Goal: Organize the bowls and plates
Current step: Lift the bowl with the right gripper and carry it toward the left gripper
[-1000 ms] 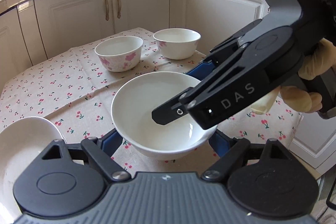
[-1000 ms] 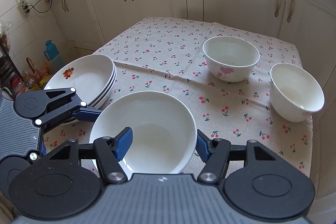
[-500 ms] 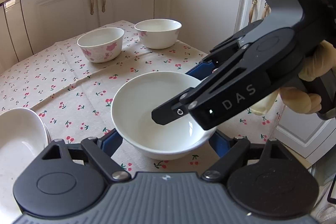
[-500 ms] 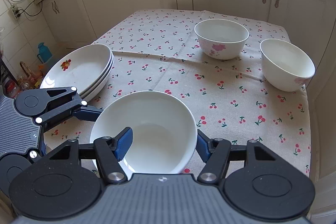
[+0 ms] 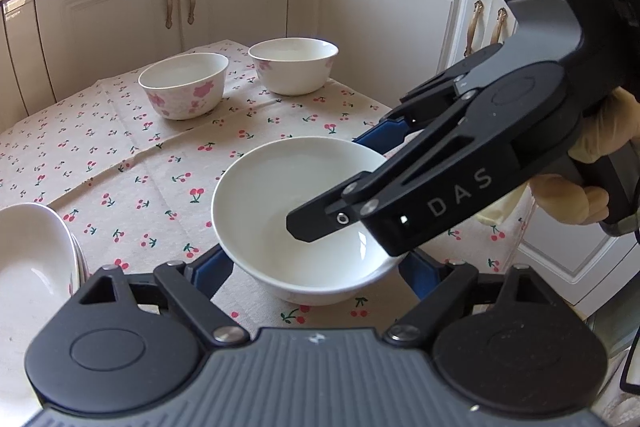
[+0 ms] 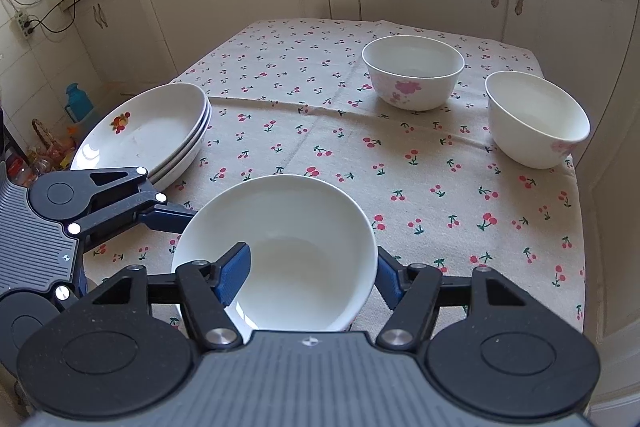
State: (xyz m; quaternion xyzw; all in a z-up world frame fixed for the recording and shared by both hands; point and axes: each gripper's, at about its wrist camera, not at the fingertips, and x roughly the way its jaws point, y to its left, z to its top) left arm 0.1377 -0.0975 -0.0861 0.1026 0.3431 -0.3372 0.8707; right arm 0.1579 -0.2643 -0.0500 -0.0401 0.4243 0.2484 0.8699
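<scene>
A plain white shallow bowl (image 5: 280,211) (image 6: 288,227) rests on the cherry-print tablecloth (image 6: 320,131) near the front edge, between both grippers. My left gripper (image 5: 314,271) flanks its lower sides. Its jaws are opening, but the blue pads (image 5: 212,267) still lie against the bowl. In the right wrist view one of its blue fingers (image 6: 168,218) reaches the bowl's left rim. My right gripper (image 6: 310,273) straddles the rim, jaws opening: one pad (image 6: 234,273) is inside the bowl, the other just outside. A gloved hand (image 5: 600,147) holds it.
A stack of white plates (image 6: 152,131) (image 5: 28,267) sits at the table's left edge. Two deep bowls stand at the far right: one with pink flowers (image 6: 414,71) (image 5: 184,83), one mostly plain (image 6: 536,119) (image 5: 294,65). White cabinets ring the table.
Both views swung a little, so the far bowls and plates drifted while the white bowl stayed between the jaws. The right gripper's pads stand slightly wider apart.
</scene>
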